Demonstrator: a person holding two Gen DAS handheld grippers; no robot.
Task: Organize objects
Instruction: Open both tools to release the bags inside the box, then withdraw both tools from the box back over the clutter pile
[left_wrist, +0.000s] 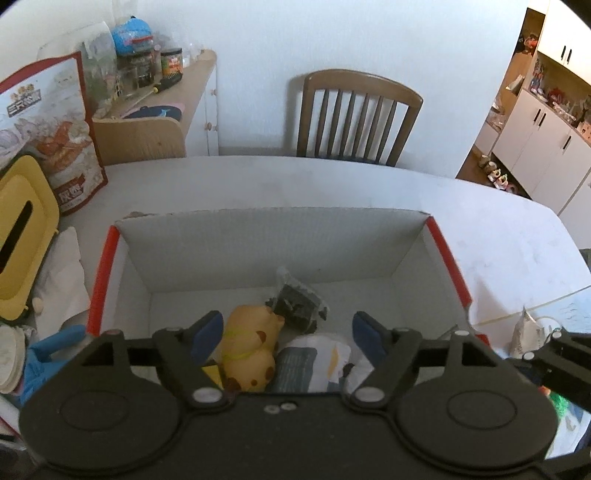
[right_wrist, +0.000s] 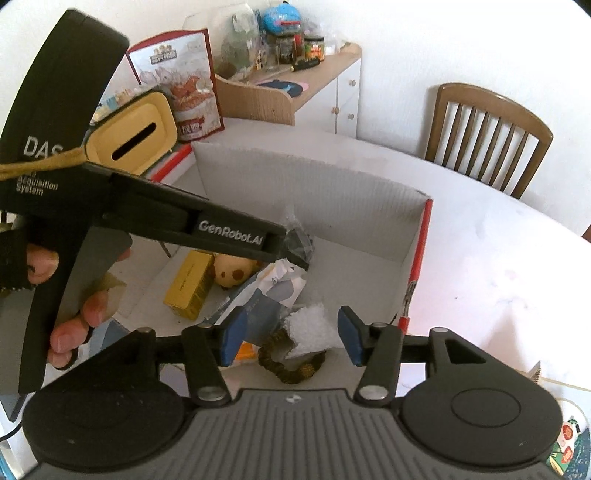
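The left gripper (left_wrist: 287, 334) is held with its blue pads spread wide and nothing between them; it is positioned above the near part of the cardboard box (left_wrist: 273, 236), so that the contents can be viewed and reached from above. The right gripper (right_wrist: 291, 334) is likewise spread and empty; it is positioned over the near right corner of the box, directly above a white foam piece (right_wrist: 308, 330) and a coiled brown braided cord (right_wrist: 286, 369) lying inside.

Inside the box, a yellow spotted toy (left_wrist: 251, 350) is seen near the middle; a dark plastic packet (left_wrist: 299, 304) lies just behind the toy, toward the far wall; a white and blue pouch (left_wrist: 316, 363) lies beside the toy, toward the right wall; a gold carton (right_wrist: 190, 284) lies at the left side of the toy. These items are judged to have been gathered into the box as the sorting container; no item is being carried at present.

Outside the box, a yellow tissue holder (left_wrist: 22, 236) and a printed red bag (left_wrist: 55, 129) stand to its left; a blue object (left_wrist: 48, 354) lies near its left front corner, and is judged a possible next item. A wooden chair (left_wrist: 360, 118) stands beyond the box, across the white table (left_wrist: 498, 240).
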